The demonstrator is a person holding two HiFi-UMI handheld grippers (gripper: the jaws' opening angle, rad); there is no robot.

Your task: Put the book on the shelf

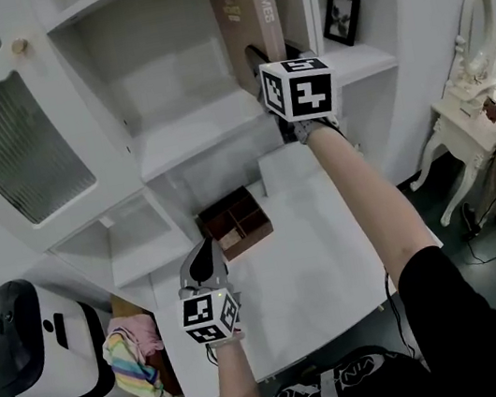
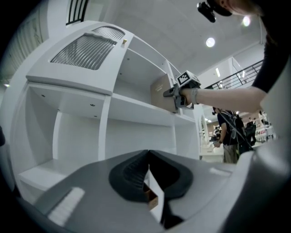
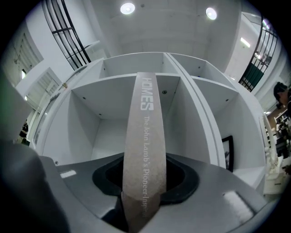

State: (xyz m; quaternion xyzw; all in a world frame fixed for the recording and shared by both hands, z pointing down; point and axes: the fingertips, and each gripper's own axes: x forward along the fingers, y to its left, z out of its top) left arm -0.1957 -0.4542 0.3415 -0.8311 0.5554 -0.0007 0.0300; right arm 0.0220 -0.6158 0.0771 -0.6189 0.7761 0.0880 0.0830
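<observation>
At seven o'clock, the left claw [image 1: 202,251] is held clenched and empty above the desk [image 1: 319,275], likely to be out of the way. Farther off, at twelve o'clock, the book [image 1: 245,22] is gripped upright by the right claw [image 1: 273,57], spine outward, apparently so it can be stood on the shelf [image 1: 206,124].

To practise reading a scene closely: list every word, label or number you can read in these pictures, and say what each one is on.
"HOMES": top of the book spine.
"The John Lamb's Pioneer-Inspi": lower on the same spine; the rest is too dim to read.
Small print on the cover, head view: too blurred to read.
Nothing else is readable.
</observation>
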